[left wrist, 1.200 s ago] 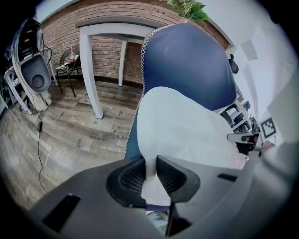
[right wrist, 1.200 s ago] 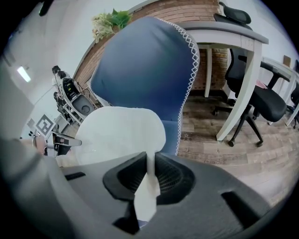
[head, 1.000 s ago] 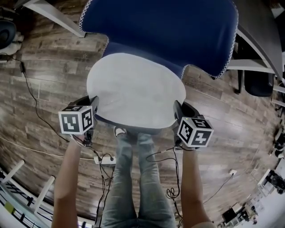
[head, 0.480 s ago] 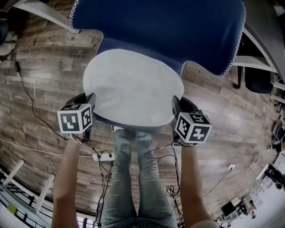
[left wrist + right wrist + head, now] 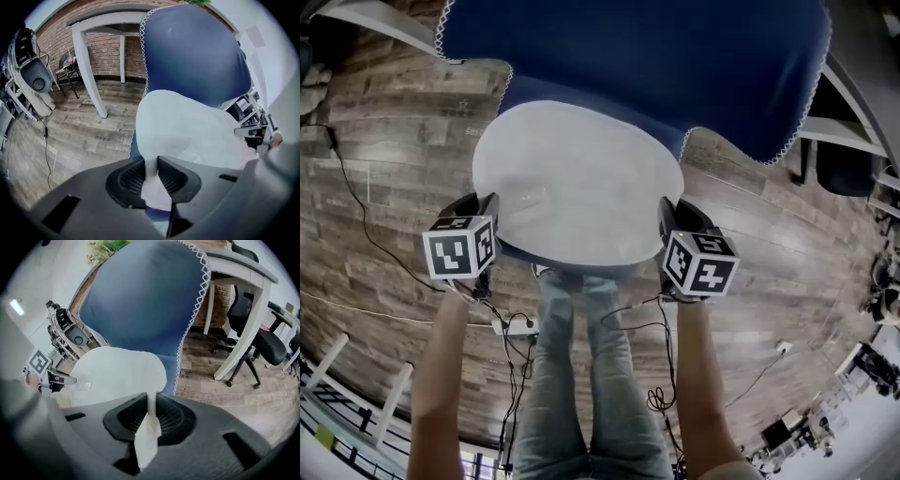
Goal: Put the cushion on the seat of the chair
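Note:
A round white cushion (image 5: 577, 183) lies over the seat of a chair with a blue cover (image 5: 637, 56); a strip of blue seat shows under its near edge. My left gripper (image 5: 490, 217) is shut on the cushion's left rim, which shows pinched between the jaws in the left gripper view (image 5: 152, 171). On the other side my right gripper (image 5: 666, 223) is shut on the right rim; white fabric (image 5: 149, 427) runs through its jaws. The blue chair back (image 5: 192, 51) (image 5: 140, 296) rises behind the cushion (image 5: 187, 126) (image 5: 117, 373).
The person's legs in jeans (image 5: 581, 375) stand between the arms, close to the seat front. Cables and a power strip (image 5: 517, 325) lie on the wooden floor. White table legs (image 5: 89, 70) (image 5: 236, 333) stand beside the chair; a black office chair (image 5: 262, 341) is at right.
Both grippers have sunk a little with the cushion, which now sits lower over the seat. The grips are unchanged.

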Motion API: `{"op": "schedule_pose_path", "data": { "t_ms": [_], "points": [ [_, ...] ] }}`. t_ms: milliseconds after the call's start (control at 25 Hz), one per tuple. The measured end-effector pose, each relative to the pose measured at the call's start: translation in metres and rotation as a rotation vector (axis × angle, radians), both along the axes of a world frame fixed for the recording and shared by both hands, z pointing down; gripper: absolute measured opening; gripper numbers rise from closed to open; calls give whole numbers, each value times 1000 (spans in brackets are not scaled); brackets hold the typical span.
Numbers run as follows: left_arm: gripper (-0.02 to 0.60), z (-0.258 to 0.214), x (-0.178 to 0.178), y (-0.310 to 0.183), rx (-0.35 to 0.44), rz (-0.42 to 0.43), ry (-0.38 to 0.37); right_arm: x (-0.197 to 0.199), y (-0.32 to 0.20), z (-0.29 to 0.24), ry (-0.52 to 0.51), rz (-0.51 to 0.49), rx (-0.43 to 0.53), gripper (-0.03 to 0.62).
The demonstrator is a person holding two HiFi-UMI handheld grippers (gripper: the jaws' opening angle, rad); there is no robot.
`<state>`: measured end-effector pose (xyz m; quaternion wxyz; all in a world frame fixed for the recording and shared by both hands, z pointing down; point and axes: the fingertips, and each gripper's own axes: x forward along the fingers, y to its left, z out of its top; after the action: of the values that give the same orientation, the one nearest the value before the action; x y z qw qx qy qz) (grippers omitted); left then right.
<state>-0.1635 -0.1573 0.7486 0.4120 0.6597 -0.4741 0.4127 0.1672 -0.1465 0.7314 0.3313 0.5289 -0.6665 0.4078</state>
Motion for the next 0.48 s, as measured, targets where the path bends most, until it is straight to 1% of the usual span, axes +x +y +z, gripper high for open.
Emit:
{"op": "schedule_pose_path", "data": {
  "t_ms": [480],
  "points": [
    [77, 14, -1, -2, -33, -17, -45, 2, -3, 15, 8, 16, -35, 58]
  ]
}}
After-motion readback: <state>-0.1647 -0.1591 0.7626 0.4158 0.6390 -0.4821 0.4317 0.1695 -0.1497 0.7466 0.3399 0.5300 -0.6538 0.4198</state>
